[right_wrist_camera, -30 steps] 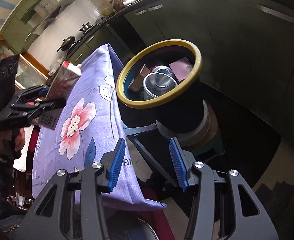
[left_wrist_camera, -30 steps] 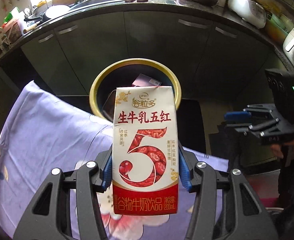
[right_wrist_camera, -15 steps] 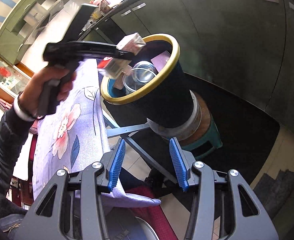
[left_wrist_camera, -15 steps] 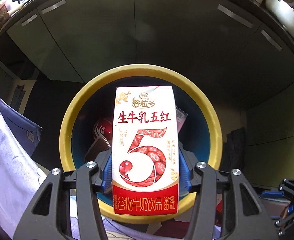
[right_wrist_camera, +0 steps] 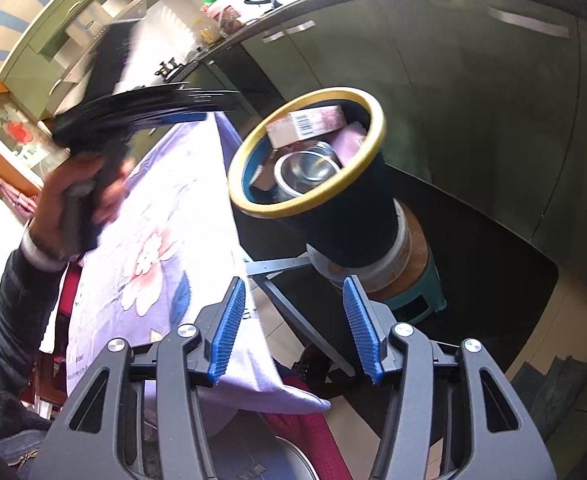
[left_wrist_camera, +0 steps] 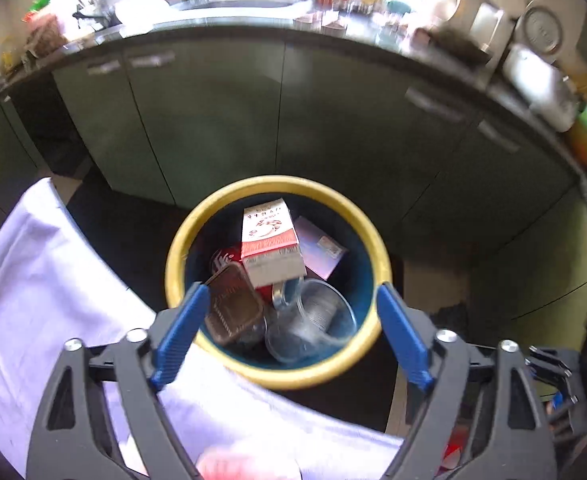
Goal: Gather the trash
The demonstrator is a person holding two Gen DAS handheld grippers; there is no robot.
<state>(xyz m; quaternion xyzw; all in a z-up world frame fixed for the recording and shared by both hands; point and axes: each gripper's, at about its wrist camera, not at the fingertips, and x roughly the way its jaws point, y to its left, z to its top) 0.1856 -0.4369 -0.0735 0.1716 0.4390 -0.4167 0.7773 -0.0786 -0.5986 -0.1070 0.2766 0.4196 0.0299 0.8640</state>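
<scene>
A red and white milk carton [left_wrist_camera: 270, 246] lies inside the yellow-rimmed dark bin [left_wrist_camera: 181, 252], on top of a clear plastic cup [left_wrist_camera: 313, 326], a brown tray [left_wrist_camera: 233, 308] and a pale purple packet [left_wrist_camera: 319, 246]. My left gripper [left_wrist_camera: 289, 336] is open and empty, just above the bin's near rim. In the right wrist view the bin [right_wrist_camera: 345, 220] stands beside the table with the carton [right_wrist_camera: 305, 124] in it. My right gripper [right_wrist_camera: 299, 332] is open and empty, low beside the table corner. The left gripper [right_wrist_camera: 149, 114] is blurred over the table.
A purple flowered cloth [right_wrist_camera: 153, 208] covers the table to the left of the bin; it also shows in the left wrist view [left_wrist_camera: 49, 296]. Dark green kitchen cabinets [left_wrist_camera: 277, 120] stand behind, with a cluttered counter [left_wrist_camera: 253, 12]. The bin stands on a teal stool [right_wrist_camera: 417, 300].
My left gripper has opened and let go of the milk carton, which dropped into the bin. The gripper has pulled back toward the table. The right gripper has hardly moved.
</scene>
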